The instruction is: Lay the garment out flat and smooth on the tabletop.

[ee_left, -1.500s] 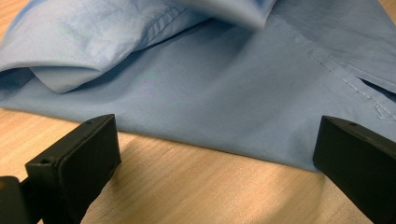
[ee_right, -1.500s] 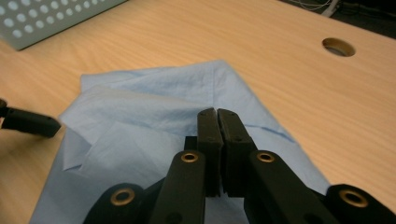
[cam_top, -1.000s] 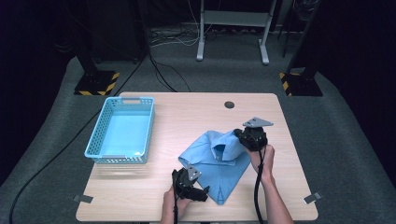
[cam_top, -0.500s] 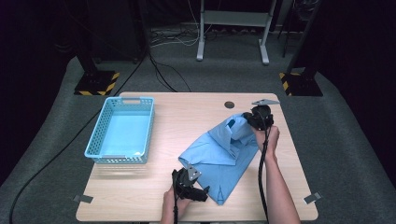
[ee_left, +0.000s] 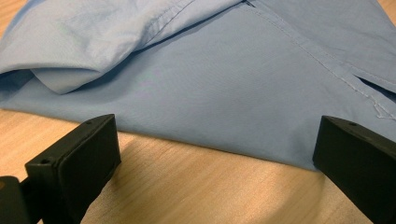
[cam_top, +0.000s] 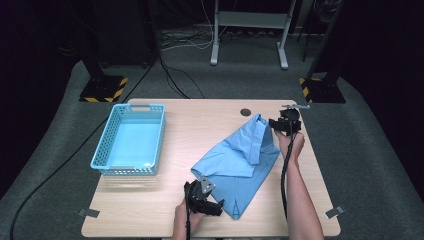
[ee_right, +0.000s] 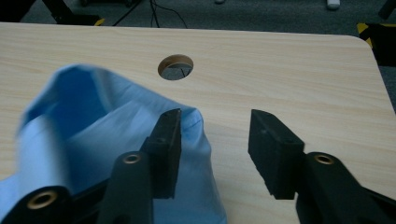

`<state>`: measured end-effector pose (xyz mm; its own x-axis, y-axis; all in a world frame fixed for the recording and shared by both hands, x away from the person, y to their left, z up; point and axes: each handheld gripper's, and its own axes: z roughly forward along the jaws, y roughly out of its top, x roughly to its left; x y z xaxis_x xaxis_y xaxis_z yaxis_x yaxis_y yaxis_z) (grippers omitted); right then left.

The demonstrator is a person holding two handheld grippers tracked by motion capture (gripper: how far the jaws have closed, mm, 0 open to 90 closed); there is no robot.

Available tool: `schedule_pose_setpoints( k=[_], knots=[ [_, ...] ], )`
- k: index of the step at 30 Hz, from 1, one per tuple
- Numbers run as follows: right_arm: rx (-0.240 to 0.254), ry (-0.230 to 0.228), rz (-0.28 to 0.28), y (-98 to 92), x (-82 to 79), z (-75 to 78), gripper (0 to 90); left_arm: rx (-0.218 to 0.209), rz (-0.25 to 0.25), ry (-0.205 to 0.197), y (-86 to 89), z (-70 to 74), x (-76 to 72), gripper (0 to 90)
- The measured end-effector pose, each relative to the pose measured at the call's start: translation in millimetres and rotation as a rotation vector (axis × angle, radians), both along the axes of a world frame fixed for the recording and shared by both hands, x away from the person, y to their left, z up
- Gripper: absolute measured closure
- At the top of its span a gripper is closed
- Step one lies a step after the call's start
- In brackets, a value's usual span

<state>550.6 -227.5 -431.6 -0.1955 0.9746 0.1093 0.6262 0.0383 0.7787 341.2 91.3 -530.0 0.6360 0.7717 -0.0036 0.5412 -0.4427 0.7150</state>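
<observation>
Dark studio floor, grey carpet, one pale wooden table (cam_top: 200,125); entries run from your side outward.

Item: left gripper (cam_top: 209,204), at the near edge; jaws stand wide apart and hold nothing. In the left gripper view the blue shirt's (ee_left: 224,88) hem lies flat on the wood just ahead of the jaws, between their line but untouched; you seem placed there to pin or catch that near corner.

Item: blue shirt (cam_top: 240,160), crumpled and part-folded, stretching from just beyond your left gripper diagonally up to your right gripper; its far end stands up in a peak, judged to be cloth drawn out toward the far right corner.

Item: right gripper (cam_top: 281,125), at the far right of the table; its jaws have just been opening and now stand roughly half apart. In the right gripper view a fold of the shirt (ee_right: 116,140) brushes the outer face of one jaw (ee_right: 164,149); the gap between the jaws shows bare wood, so nothing is clamped; judged a release after a pull.

Item: round cable hole (ee_right: 175,66), beyond the right gripper, clear of the cloth.

Item: light blue basket (cam_top: 131,140), well off to the left of both grippers; likely the shirt's destination once folded.

Item: stand legs and cables on the floor, beyond the table.
</observation>
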Motion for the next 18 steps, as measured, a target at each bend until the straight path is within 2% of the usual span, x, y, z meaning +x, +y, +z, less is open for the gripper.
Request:
schedule_pose_setpoints(
  k=[2,7,13,16,17,18],
  knots=[
    [0.001,-0.006,-0.003,-3.0,-6.8,2.0,42.9,-0.001,0.0,0.0,0.0,0.0,0.0,0.5],
    [-0.017,0.002,0.009,-7.4,-23.8,-3.0,30.6,0.0,0.0,0.0,0.0,0.0,0.0,0.5],
    [-0.038,0.029,0.049,-5.2,-46.9,-24.1,17.8,-0.006,0.002,0.003,0.3,0.0,0.1,0.5],
    [-0.04,0.027,0.066,-2.2,-60.4,-36.3,12.7,-0.015,0.007,0.005,1.8,0.3,1.3,0.8],
    [-0.04,0.027,0.066,-2.2,-60.4,-36.3,12.7,-0.015,0.007,0.005,1.8,0.3,1.3,0.8],
    [-0.037,0.04,0.083,0.6,-69.8,-45.8,9.8,-0.038,0.024,0.011,3.9,0.7,3.1,0.8]
  ],
)
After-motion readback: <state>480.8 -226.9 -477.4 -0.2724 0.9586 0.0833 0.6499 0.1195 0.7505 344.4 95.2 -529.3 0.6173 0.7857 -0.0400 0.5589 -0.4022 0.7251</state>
